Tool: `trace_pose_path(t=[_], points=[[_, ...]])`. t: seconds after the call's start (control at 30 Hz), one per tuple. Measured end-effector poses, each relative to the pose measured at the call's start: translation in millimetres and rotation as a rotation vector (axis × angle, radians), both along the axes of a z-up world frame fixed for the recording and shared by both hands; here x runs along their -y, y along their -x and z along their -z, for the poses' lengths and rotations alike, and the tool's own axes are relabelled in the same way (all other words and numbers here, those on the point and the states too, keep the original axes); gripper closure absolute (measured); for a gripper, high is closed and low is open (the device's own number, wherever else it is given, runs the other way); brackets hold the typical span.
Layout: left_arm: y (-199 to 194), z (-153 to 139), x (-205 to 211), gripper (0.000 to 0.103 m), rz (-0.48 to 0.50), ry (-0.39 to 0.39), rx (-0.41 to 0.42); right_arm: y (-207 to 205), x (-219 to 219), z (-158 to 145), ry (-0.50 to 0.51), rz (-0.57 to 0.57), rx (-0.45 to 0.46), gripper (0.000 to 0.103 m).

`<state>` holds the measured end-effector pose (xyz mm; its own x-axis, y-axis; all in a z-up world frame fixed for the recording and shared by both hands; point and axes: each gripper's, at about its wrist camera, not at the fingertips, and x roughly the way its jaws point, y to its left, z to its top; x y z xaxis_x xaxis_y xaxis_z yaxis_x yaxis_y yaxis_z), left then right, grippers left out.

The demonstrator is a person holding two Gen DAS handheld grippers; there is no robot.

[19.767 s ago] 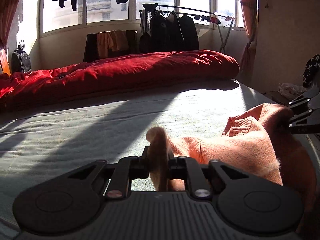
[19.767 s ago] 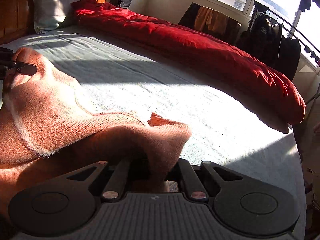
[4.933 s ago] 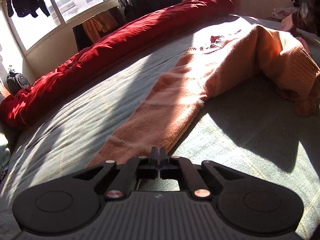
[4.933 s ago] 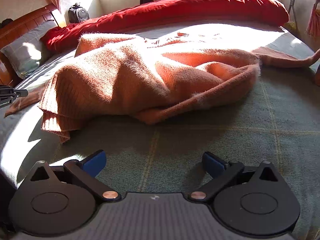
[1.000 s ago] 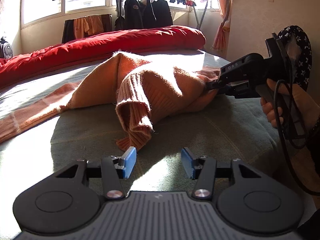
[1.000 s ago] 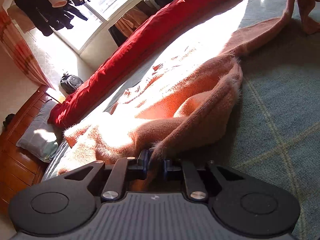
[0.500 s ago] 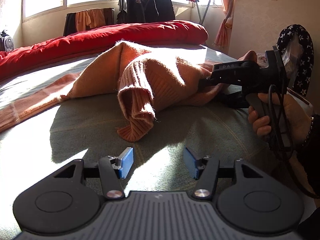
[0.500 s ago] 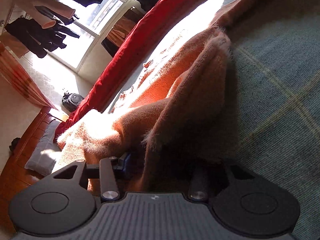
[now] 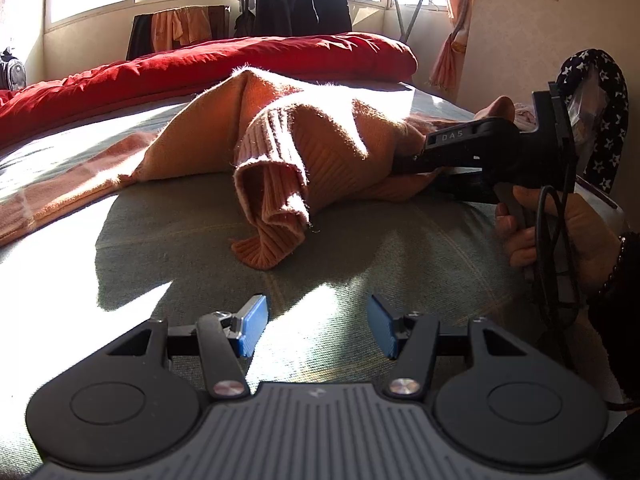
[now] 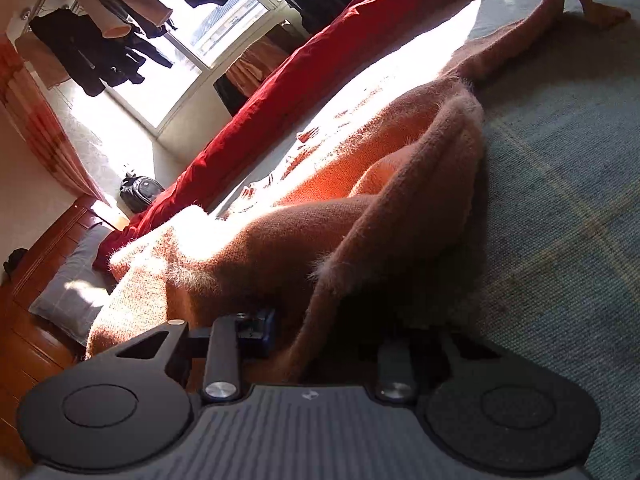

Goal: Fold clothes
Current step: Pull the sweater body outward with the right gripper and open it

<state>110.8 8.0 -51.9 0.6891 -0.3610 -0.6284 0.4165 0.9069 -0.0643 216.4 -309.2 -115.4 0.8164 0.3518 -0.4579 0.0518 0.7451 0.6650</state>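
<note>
The orange sweater (image 9: 320,140) lay bunched across the middle of the bed (image 9: 380,264), one sleeve (image 9: 60,192) trailing flat toward the left edge of the left wrist frame and a ribbed cuff (image 9: 268,236) drooping off the heap in the centre. The red duvet (image 9: 200,64) sat rolled along the far side, probably pushed there to leave the mattress free for folding.

At the right of that frame the right hand-held gripper (image 9: 400,164) was buried in the sweater's edge, gripped by the person's hand (image 9: 560,224). Its jaws were closing, and in its own view a fold of knit (image 10: 320,312) ran down between them at the bottom centre; the shadow there hid whether the pads were already pressing. The likely aim was to pinch the hem so the body could be pulled straight.

The left hand-held gripper (image 9: 316,330) hovered low at the bottom centre, jaws moderately wide and holding nothing, with bare sheet between its blue pads (image 9: 252,330). It seemed aimed at the cuff beyond it.

No container was in view; clothes hung on a rack (image 9: 304,4) by the window in the upper centre.
</note>
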Motion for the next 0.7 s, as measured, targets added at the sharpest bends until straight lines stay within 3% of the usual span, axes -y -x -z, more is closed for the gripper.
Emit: trace_pose_path(t=[0.17,0.7], points=[[-0.9,-1.2,-1.4,0.046,-0.018,0.010,0.002,4.4,1.2,-3.0,-0.004,-0.018,-0.018,0.093],[0.8,-8.2,-2.9,0.046,-0.024,-0.002,0.023,43.4,40.0,-70.4,0.055,-0.049,0.017,0.094]])
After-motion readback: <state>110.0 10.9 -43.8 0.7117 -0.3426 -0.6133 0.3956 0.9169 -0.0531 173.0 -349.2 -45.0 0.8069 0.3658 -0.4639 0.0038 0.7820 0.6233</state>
